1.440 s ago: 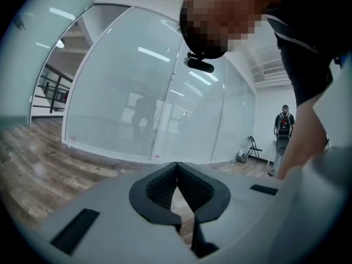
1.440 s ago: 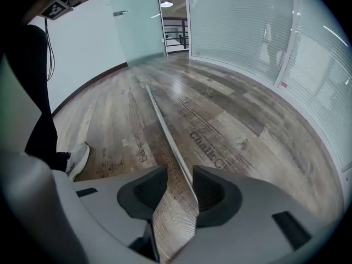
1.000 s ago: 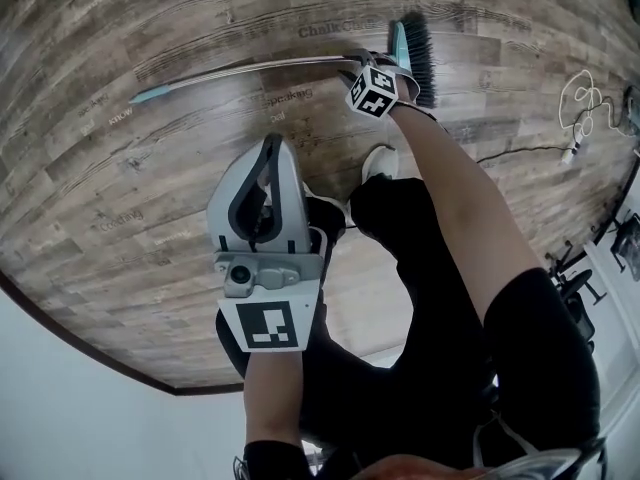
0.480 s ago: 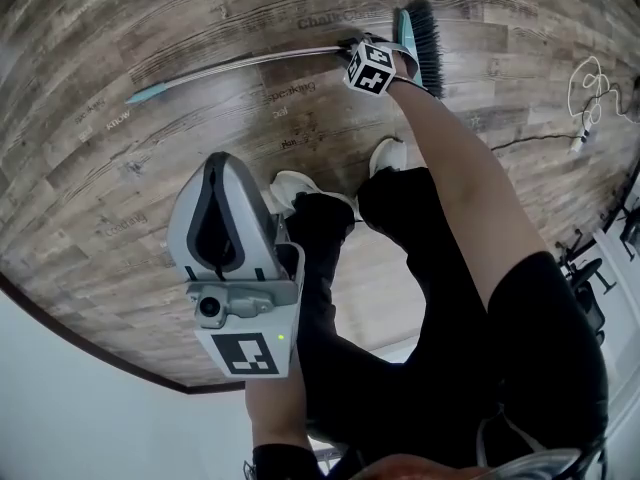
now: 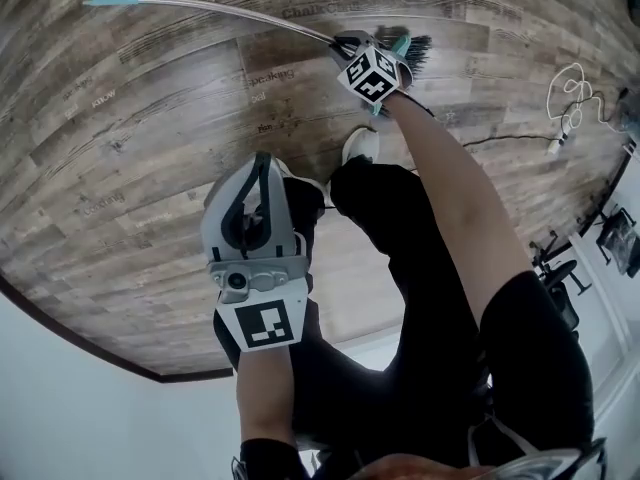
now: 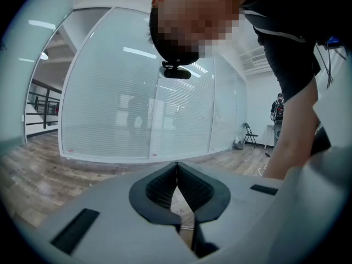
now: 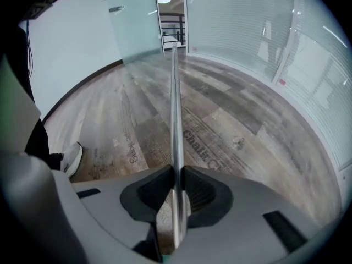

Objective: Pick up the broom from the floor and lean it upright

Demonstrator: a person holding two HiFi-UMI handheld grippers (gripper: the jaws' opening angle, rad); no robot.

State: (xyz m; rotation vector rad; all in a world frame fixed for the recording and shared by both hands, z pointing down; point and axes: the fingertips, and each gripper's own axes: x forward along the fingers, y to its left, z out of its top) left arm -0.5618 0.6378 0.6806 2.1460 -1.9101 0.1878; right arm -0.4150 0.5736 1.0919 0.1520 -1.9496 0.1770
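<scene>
The broom is partly off the wooden floor: its silver handle (image 5: 220, 10) slants from a teal end cap (image 5: 100, 1) at the far left down to the dark-bristled teal head (image 5: 410, 46). My right gripper (image 5: 345, 41) points steeply down beside the head, and its jaws are closing on the handle. In the right gripper view the handle (image 7: 175, 103) runs straight out between the pads, which press on it at my right gripper (image 7: 177, 169). My left gripper (image 5: 252, 203) hangs near the person's legs. It is shut and holds nothing, as the left gripper (image 6: 176, 166) view confirms.
A white cable (image 5: 570, 98) and a thin black cable (image 5: 500, 143) lie on the floor at the right. The person's shoe (image 5: 360, 146) stands just below the broom head. A white wall (image 5: 60, 388) borders the floor at lower left. Glass partitions (image 6: 137, 109) and a folding chair (image 6: 248, 133) stand farther off.
The handle's teal end has swung up off the floor toward the picture's top left. The right gripper has closed round the handle near the head. The left gripper shifted sideways near the legs.
</scene>
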